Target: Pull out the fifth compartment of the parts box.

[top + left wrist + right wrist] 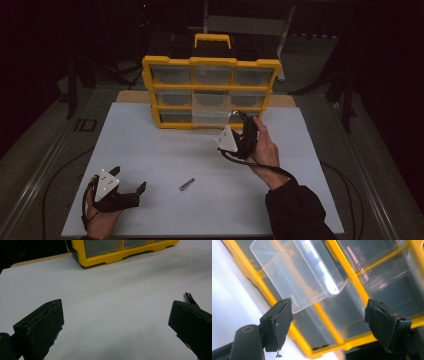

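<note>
Pulled-out clear drawer (212, 100) in middle column of yellow organiser (212, 92), at far edge of worktop (165, 165); right gripper (239, 131) just before it, spread wide, nothing between pads. Small dark clip (187, 184) flat mid-worktop, long axis slanting away rightward. Left gripper (131, 189) nearer clip, spread, pointing towards it.

Clear plastic drawer (212, 103) pulled partway out, centre column of upright yellow organizer (150, 90), empty.
</note>
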Action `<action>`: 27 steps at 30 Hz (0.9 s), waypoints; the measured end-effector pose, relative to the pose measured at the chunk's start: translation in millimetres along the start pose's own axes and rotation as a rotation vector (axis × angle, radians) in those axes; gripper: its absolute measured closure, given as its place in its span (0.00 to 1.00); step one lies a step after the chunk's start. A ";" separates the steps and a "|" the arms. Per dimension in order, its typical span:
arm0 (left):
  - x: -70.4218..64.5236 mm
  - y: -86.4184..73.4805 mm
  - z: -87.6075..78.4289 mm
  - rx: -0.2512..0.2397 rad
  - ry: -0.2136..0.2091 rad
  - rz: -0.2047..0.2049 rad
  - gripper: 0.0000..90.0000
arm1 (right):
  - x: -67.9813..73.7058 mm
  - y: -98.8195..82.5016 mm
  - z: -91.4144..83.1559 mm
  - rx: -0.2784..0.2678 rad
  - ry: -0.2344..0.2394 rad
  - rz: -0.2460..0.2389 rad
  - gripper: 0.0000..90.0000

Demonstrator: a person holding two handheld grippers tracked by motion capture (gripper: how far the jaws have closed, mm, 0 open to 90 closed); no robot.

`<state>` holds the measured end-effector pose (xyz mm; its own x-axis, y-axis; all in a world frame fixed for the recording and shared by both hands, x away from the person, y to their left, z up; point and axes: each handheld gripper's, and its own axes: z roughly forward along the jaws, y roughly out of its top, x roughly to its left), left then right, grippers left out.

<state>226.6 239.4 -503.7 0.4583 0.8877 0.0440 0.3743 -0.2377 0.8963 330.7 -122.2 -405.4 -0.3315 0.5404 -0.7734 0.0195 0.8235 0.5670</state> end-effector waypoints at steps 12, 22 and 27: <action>-0.3 -0.2 1.0 0.008 0.000 -0.002 0.01 | -27.0 -40.0 -24.6 -0.013 0.242 0.411 0.21; -0.2 1.6 0.4 0.001 -0.027 -0.023 0.01 | -26.9 -76.2 -46.7 -0.056 0.375 0.601 0.20; 0.5 5.0 -0.9 0.001 -0.059 -0.033 0.01 | -26.7 -88.9 -55.8 -0.073 0.388 0.651 0.20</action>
<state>228.0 238.9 -498.8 0.4921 0.8704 -0.0120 0.3912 -0.2089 0.8963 285.1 -219.4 -419.3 -0.5825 0.8025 -0.1292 0.2668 0.3389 0.9022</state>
